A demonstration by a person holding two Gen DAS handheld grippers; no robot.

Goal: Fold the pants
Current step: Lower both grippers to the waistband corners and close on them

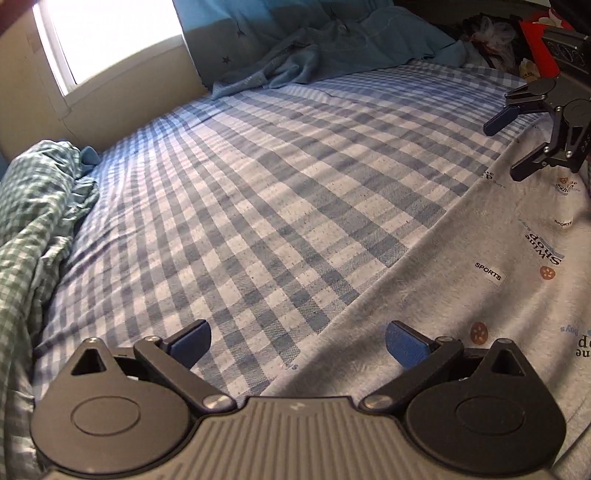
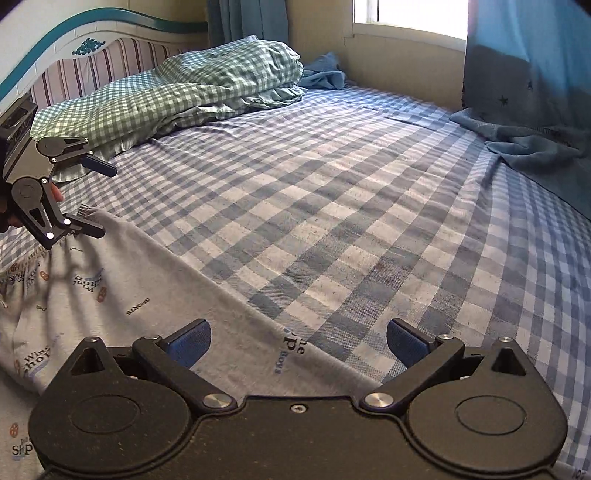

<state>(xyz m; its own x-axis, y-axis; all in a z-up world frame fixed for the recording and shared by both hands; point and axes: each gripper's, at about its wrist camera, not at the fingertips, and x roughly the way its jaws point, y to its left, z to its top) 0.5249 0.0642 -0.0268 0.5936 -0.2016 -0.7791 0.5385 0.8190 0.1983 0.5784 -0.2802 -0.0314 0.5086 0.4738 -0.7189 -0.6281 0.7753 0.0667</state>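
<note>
A wide bed covered by a blue-and-white checked sheet (image 2: pixel 332 206) fills both views and serves as the landmark. At its head stands a white headboard with a teal curved rim and striped padding (image 2: pixel 92 62), and against that lies a bunched green-and-white gingham duvet (image 2: pixel 177 96). Along the bed's far side a pale wall holds a bright window (image 2: pixel 410 18), with a blue curtain printed with small stars (image 2: pixel 524 74) hanging beside it and a crumpled blue blanket (image 1: pixel 332 55) lying on the sheet below.

The pale grey knit pants printed with "SPORTS" labels and small cookie motifs (image 1: pixel 461 288) lie spread flat along the bed's near edge, their long straight edge running diagonally across the checked sheet.

The left gripper (image 1: pixel 297 345), black with blue pads, hangs low over the bed with its jaws spread wide; one finger is above the checked sheet and the other above the pants, straddling the fabric's edge, and nothing is held. The right gripper (image 2: pixel 297 341) is likewise wide open and empty, its fingers either side of the pants' edge near the bed's near side. In the right wrist view the left gripper appears toward the headboard end, its lower finger close to or touching the pants' corner; contact cannot be told.
</note>
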